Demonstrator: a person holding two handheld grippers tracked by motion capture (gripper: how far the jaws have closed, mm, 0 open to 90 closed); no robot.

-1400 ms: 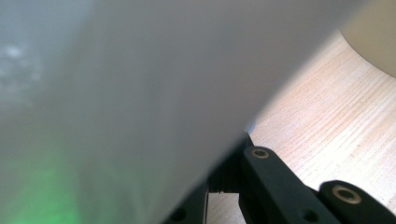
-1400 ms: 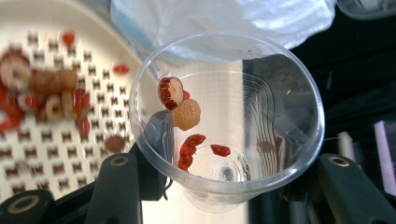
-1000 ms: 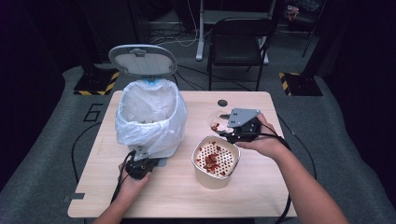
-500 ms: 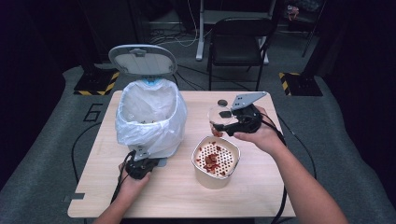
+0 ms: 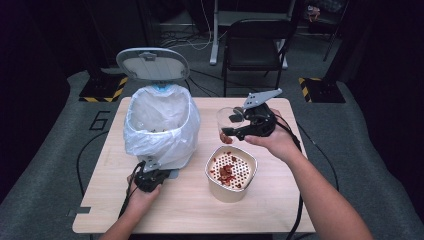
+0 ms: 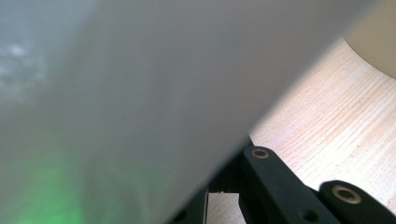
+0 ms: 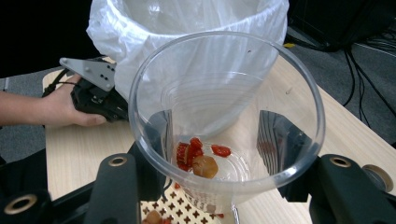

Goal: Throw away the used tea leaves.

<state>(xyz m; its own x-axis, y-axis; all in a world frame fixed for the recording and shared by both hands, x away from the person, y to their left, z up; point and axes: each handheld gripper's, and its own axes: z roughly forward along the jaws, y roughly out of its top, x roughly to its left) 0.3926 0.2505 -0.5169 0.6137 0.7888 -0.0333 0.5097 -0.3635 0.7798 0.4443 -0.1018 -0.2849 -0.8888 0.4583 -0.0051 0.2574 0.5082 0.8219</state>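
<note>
Plastic cup [image 7: 226, 121] with red scraps is clamped in the right gripper [image 5: 239, 127], above the strainer bowl [image 5: 231, 172]. Left gripper [image 5: 150, 177] is shut at the bin [image 5: 165, 125] base. Tip it carelessly and bits could miss the bin.

Both forearms bare, no sleeves in sight. Right gripper [image 5: 231, 125]: black body, grey three-cornered plate on top, black cable trailing. Left gripper [image 5: 150, 178]: black, cable trailing off table edge. Jaws black, brass-ringed screw holes; left gripper's plate probably grey too.
</note>
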